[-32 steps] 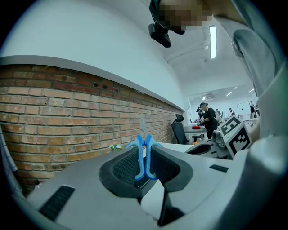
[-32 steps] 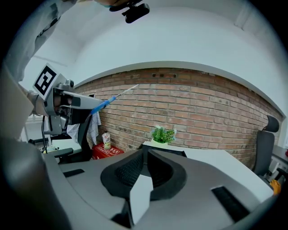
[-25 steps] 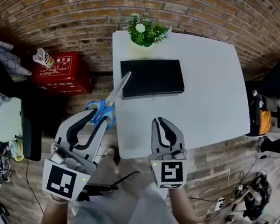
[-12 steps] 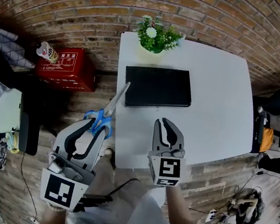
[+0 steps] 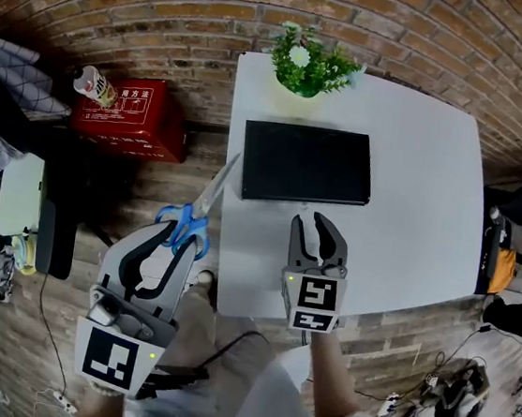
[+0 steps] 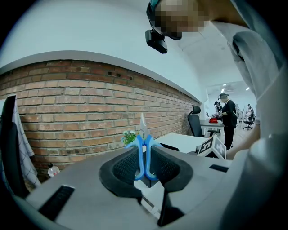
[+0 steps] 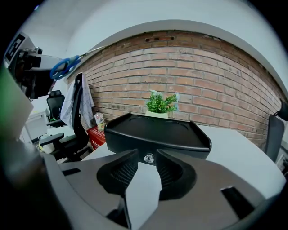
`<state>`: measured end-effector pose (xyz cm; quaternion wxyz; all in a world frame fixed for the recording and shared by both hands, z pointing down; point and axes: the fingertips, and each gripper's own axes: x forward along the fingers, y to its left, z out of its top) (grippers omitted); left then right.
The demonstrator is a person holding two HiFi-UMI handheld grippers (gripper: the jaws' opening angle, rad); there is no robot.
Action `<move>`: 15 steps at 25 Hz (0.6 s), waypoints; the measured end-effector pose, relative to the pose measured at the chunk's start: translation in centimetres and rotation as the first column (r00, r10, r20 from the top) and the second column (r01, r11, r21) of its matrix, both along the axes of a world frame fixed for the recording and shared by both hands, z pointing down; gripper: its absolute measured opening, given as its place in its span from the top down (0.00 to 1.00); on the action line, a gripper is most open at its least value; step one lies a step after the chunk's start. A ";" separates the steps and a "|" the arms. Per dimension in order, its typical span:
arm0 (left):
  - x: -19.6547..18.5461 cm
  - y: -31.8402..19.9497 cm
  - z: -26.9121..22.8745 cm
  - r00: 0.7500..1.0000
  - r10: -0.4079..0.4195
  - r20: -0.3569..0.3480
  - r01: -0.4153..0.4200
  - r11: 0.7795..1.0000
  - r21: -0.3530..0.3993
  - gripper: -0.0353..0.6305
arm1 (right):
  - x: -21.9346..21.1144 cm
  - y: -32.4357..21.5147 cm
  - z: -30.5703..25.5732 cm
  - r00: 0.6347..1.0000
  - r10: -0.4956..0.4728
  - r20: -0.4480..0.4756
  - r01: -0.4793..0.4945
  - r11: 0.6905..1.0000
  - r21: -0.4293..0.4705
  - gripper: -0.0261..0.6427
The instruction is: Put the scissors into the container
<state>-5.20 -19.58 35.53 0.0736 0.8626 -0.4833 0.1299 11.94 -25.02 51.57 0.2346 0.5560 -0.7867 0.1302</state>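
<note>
Beside the white table point(image 5: 416, 175), left gripper point(image 5: 174, 236) fingers point(image 6: 126, 167) clamp the scissors point(image 5: 209, 190) handles; right gripper point(image 5: 320, 227) fingers gape.

A white tabletop point(image 5: 421, 213) stands against a brick wall point(image 5: 153, 10), with a small potted plant point(image 5: 309, 65) at its 12 o'clock edge. At 9 o'clock on the wooden floor point(image 5: 150, 189) lies a red box point(image 5: 130, 121), a bottle point(image 5: 95, 88) at its 10 o'clock corner.

I am seeing the container point(image 5: 307, 165) lying on the table point(image 5: 410, 221), the plant point(image 5: 309, 65) standing behind it, my right claw point(image 5: 317, 233) hovering before it, and the scissors point(image 5: 196, 212) sitting in my left claw point(image 5: 177, 235), left of the table.
</note>
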 end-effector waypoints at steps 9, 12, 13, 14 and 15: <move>-0.6 -0.2 1.1 1.000 -0.019 0.001 0.019 1.000 -0.023 0.80 | -0.2 -1.4 2.4 0.999 0.030 0.013 -0.029 0.997 -0.065 0.80; -0.7 -0.2 1.2 1.000 -0.025 0.002 0.025 0.999 -0.026 0.80 | -0.1 -1.8 3.1 0.999 0.045 0.024 -0.043 0.996 -0.076 0.80; -0.6 -0.1 1.3 1.000 -0.026 0.003 0.026 0.999 -0.026 0.80 | 0.0 -1.8 3.2 0.998 0.051 0.024 -0.049 0.996 -0.077 0.80; -0.6 -0.1 1.3 1.000 -0.026 0.004 0.026 0.999 -0.026 0.80 | 0.2 -1.8 3.2 0.998 0.060 0.023 -0.058 0.996 -0.075 0.80; -0.6 0.0 1.2 1.000 -0.027 0.004 0.027 0.999 -0.024 0.80 | 0.3 -1.9 3.3 0.998 0.066 0.023 -0.065 0.995 -0.072 0.80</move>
